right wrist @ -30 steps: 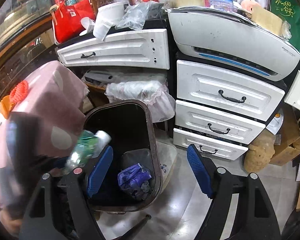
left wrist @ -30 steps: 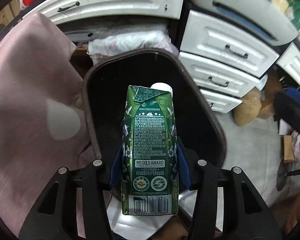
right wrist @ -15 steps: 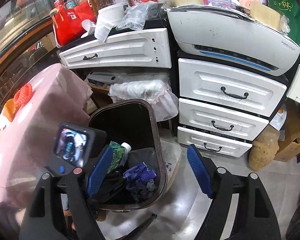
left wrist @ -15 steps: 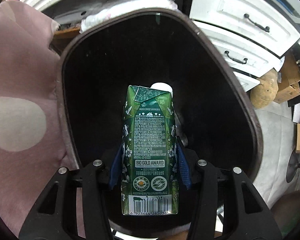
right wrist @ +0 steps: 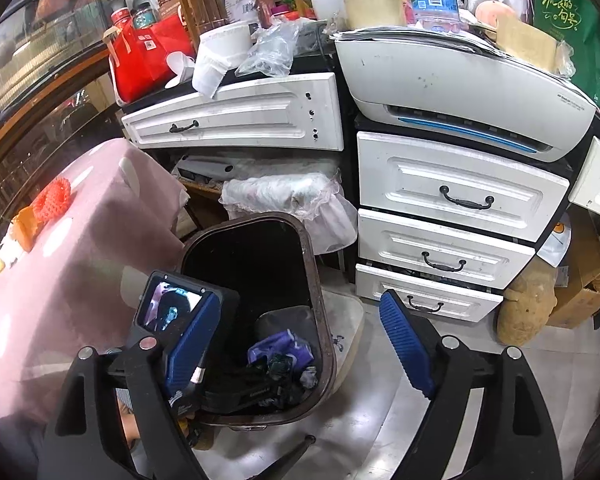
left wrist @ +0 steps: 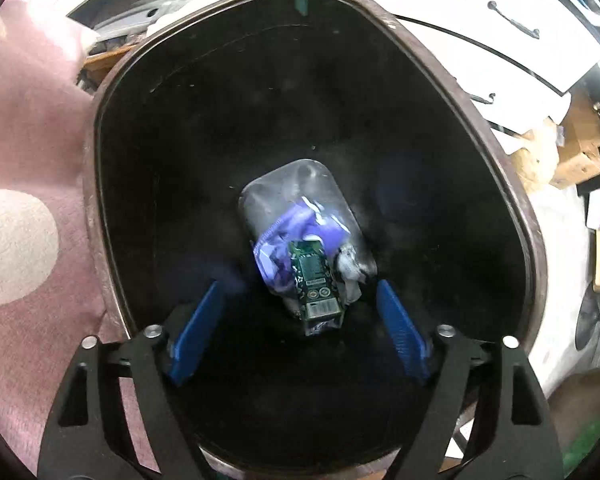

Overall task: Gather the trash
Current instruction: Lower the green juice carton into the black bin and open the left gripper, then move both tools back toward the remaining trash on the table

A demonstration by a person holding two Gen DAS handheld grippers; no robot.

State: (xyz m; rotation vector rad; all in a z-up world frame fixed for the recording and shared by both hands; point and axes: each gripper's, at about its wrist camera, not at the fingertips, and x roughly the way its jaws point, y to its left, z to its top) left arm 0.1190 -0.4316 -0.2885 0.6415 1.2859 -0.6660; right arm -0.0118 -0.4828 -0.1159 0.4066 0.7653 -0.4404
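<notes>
The green drink carton [left wrist: 316,280] lies loose at the bottom of the dark brown trash bin [left wrist: 100,184], on a purple wrapper [left wrist: 300,220] and crumpled white paper. My left gripper [left wrist: 298,286] points straight down into the bin. Its jaws are opening, and the blue pads [left wrist: 198,332] stand wide of the carton far below. In the right wrist view the bin [right wrist: 320,280] stands on the floor with the carton [right wrist: 280,364] inside, and the left gripper's body [right wrist: 172,312] hangs over its near left rim. My right gripper [right wrist: 300,302] hovers above the bin, its jaws opening with nothing between them.
A pink tablecloth [right wrist: 80,260] hangs just left of the bin. White drawers [right wrist: 440,200] and a printer [right wrist: 460,96] stand behind and to the right. A white bag [right wrist: 292,196] sits behind the bin, and a brown sack [right wrist: 528,304] beside cardboard boxes at right.
My left gripper sank toward the bin mouth, then its jaws spread and let go of the green carton, which fell to the bin's bottom. The right gripper stayed put.
</notes>
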